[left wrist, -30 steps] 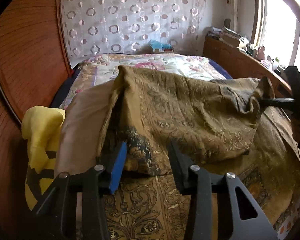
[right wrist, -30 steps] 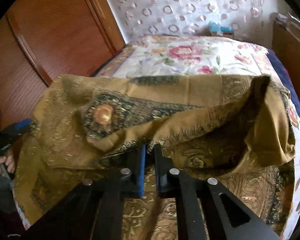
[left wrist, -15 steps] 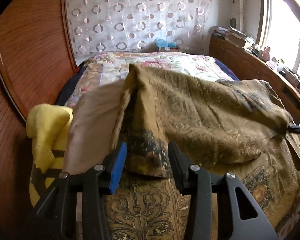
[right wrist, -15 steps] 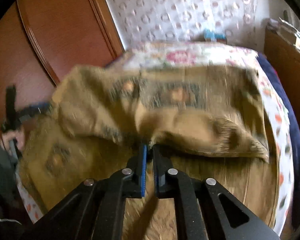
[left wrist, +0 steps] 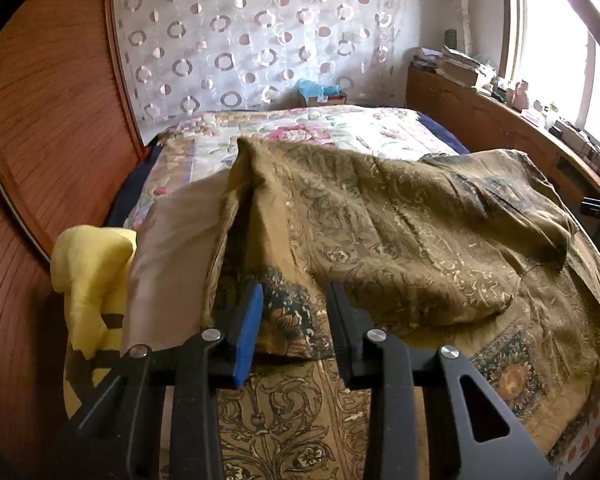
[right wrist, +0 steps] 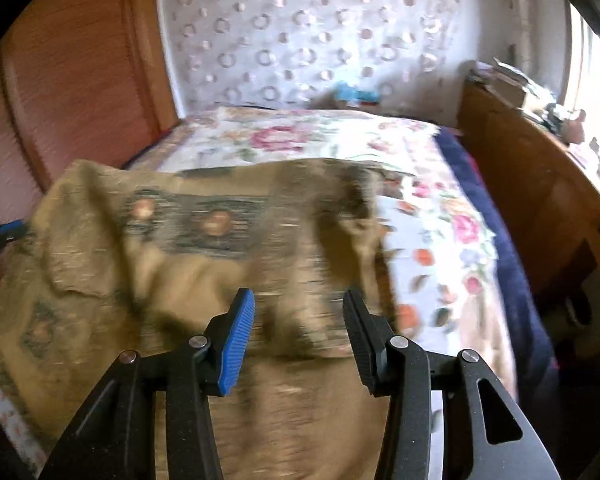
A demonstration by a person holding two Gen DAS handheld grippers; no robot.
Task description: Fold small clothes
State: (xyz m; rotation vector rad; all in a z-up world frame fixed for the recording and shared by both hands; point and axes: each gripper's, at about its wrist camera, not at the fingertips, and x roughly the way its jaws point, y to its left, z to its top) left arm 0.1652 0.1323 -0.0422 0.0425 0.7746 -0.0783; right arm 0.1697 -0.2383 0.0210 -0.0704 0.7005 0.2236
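The brown patterned cloth (left wrist: 400,240) lies on the bed (left wrist: 340,124), folded over on itself, its upper layer rumpled and humped toward the wooden wardrobe (left wrist: 40,140) side. The left gripper (left wrist: 296,320) hangs low over the cloth's near part with its jaws parted, a fold edge lying between them but not pinched. The right gripper (right wrist: 298,328) hovers over the same cloth (right wrist: 180,240) with jaws wide apart and nothing in them; that view is motion-blurred, so finer detail there is lost.

The step in hand looks like settling this fold and picking the next edge. It would go best by taking the cloth at two matching corners, not mid-edge, and drawing the top layer flat before doubling again — the hump beside the wardrobe will otherwise be trapped inside.

As for room: beyond the cloth the floral bedspread lies bare, giving space to sweep forward. Toward the wardrobe a yellow garment (left wrist: 92,280) and a plain tan cloth (left wrist: 172,264) sit just beside the working edge — easy to snag. On the other side the bed edge and a wooden shelf unit (right wrist: 540,208) limit swing.
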